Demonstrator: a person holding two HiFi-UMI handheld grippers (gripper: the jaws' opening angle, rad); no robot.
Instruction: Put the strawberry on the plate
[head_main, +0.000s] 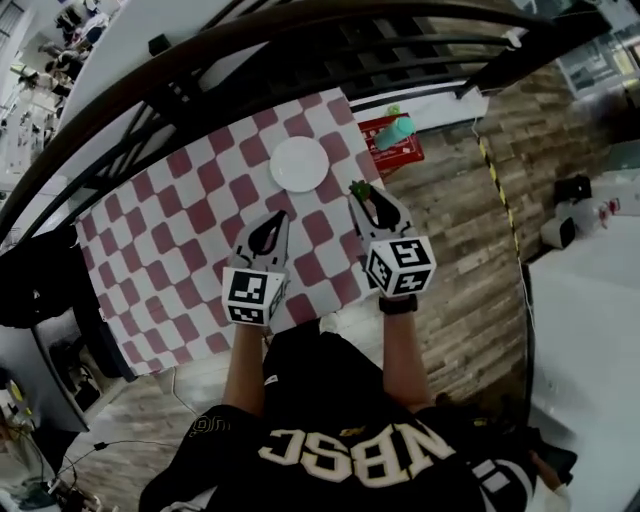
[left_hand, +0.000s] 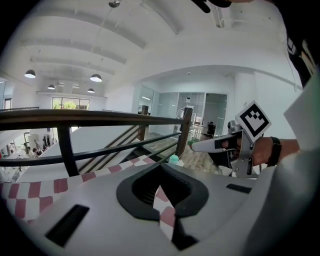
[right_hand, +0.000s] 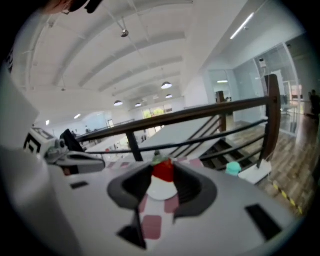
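A white plate (head_main: 298, 163) lies on the far part of the red-and-white checked tablecloth (head_main: 180, 230). My right gripper (head_main: 360, 193) hovers just right of the plate, shut on a red strawberry (head_main: 357, 188) with a green top. In the right gripper view the strawberry (right_hand: 163, 170) sits pinched between the jaw tips of the right gripper (right_hand: 163, 172), with the plate (right_hand: 161, 190) showing just below and beyond it. My left gripper (head_main: 277, 217) hangs over the cloth on the near side of the plate, shut with nothing in it. In its own view the left gripper (left_hand: 160, 170) has only cloth under it.
A dark stair railing (head_main: 300, 45) runs along the table's far edge. A teal bottle (head_main: 395, 130) rests on a red object (head_main: 400, 150) off the table's far right corner. Wooden floor (head_main: 460, 230) lies to the right.
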